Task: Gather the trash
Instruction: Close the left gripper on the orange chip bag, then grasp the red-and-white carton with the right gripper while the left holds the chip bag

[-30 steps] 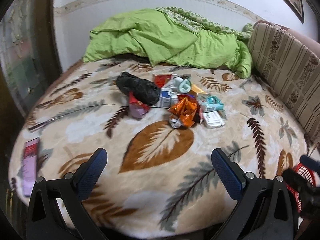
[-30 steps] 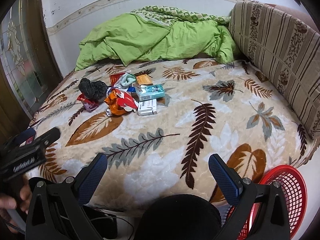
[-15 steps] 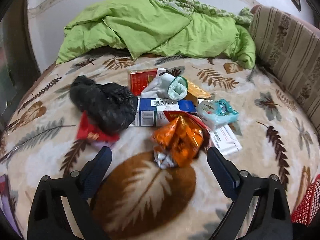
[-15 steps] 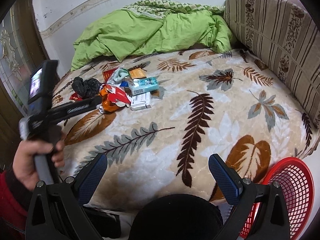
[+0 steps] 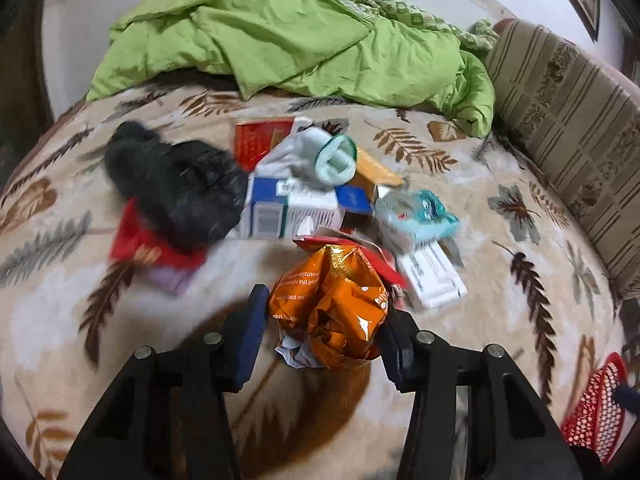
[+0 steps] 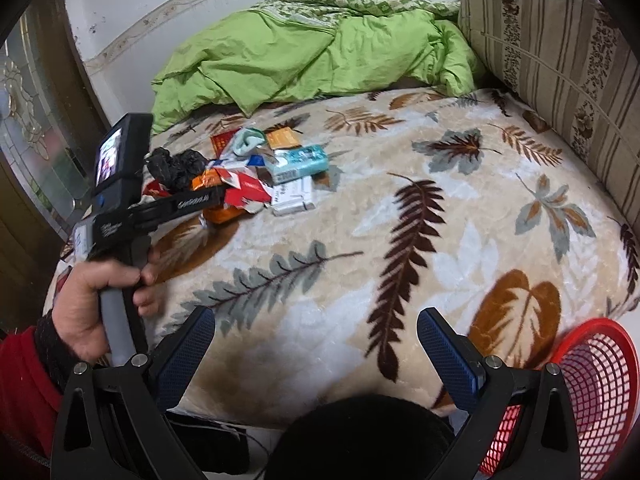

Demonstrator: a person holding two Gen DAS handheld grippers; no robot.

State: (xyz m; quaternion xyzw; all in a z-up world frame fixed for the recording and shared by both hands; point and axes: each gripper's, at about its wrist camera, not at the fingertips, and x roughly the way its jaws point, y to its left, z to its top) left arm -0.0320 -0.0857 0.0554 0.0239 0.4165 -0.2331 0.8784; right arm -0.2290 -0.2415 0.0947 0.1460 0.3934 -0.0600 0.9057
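Left wrist view: the left gripper (image 5: 326, 322) is closing its 2 blue-padded jaws around a crumpled orange foil snack wrapper (image 5: 334, 306) at the near edge of a litter pile on a leaf-patterned plush blanket (image 5: 500, 256); the wrapper sits between the pads, which look to be touching its sides, though a firm grip is hard to confirm.

Collection appears to be only starting. A red plastic mesh basket (image 6: 596, 384) stands beside the bed at lower right, and what shows of it holds no trash. Everything else waits on the blanket: a crumpled black plastic bag (image 5: 176, 188), a flat red packet (image 5: 148, 252) under it, a blue-and-white carton (image 5: 296, 208), a red box (image 5: 260, 140), a white-and-mint rolled item (image 5: 320, 156), a pale blue packet (image 5: 416, 216) and a white box (image 5: 434, 280).

Right wrist view: the right gripper (image 6: 316, 344) hangs spread and empty over the blanket's near edge, well apart from the pile.

Judged from this, the wrapper's far side touches a torn red-and-white wrapper (image 5: 360, 248), which could drag along when lifted. A rumpled green quilt (image 5: 288, 36) and a striped brown cushion (image 5: 568, 120) lie beyond, clear of the path to the basket.
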